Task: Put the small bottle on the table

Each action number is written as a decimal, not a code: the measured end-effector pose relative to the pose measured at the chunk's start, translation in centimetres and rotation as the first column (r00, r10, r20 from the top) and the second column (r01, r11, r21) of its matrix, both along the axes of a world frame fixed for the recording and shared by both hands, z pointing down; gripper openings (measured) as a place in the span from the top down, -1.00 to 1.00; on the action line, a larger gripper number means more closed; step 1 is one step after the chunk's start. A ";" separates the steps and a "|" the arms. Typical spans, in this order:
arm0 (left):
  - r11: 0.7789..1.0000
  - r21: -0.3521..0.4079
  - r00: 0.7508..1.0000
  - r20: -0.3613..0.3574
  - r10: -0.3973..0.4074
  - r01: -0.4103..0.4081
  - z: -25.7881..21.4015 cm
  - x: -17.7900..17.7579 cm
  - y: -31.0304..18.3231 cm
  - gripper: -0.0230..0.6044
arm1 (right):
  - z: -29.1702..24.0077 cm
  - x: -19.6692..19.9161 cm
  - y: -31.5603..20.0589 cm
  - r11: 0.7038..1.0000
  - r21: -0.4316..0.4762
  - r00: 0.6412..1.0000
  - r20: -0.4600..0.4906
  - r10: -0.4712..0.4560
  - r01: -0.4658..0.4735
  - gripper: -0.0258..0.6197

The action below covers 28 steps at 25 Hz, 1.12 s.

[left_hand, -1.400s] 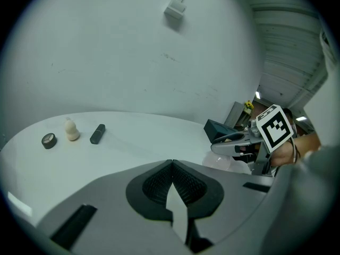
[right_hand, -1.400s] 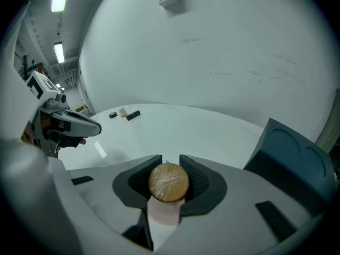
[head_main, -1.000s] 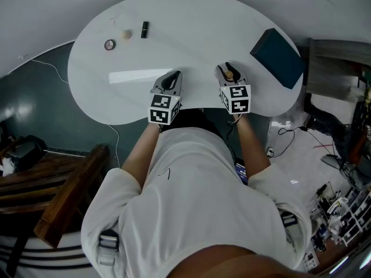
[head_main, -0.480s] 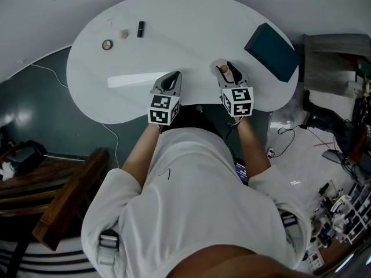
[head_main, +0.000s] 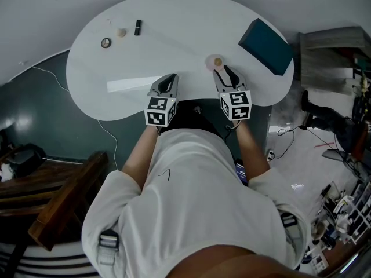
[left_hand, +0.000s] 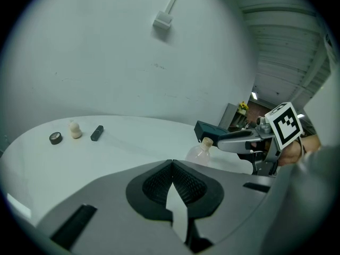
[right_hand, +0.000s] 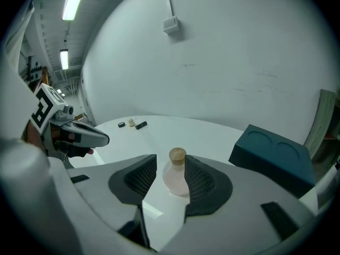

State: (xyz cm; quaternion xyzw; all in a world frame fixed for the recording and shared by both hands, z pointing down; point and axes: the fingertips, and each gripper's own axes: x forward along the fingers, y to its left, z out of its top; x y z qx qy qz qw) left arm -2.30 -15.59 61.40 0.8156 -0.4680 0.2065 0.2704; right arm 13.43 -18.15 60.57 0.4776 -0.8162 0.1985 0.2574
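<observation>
1. Head view: the small clear plastic bottle with a tan cork top stands upright on the big white table. It is just in front of the right gripper. A dark teal box lies near it, off to the side. The left gripper hangs over the near edge of the table.
2. Left gripper view: this tool's jaws are pressed together and hold nothing. The bottle stands off to its right, by the tip of the other tool.
3. Right gripper view: the jaws are wide. They have just been opening, then came in a tiny bit. The bottle shows in the gap, but the pads do not press it.
4. I think the letting-go step is in hand. Next, the right tool should pull straight back and not bump the light bottle.
</observation>
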 end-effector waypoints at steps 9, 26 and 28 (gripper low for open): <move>0.999 0.009 0.999 -0.005 -0.038 0.038 -0.5 0.2 3.0 0.89 | 0.0 0.0 3.7 1.000 0.013 0.999 -0.029 -0.021 0.021 0.92; 0.992 0.103 0.997 -0.022 -0.070 0.072 -4.9 0.4 3.3 0.89 | -4.7 -1.0 3.9 0.994 0.101 0.999 0.030 -0.037 0.034 0.93; 0.989 0.127 0.997 -0.028 -0.070 0.073 -6.0 0.5 2.8 0.89 | -6.0 -1.1 3.3 0.991 0.128 0.999 0.040 -0.035 0.030 0.93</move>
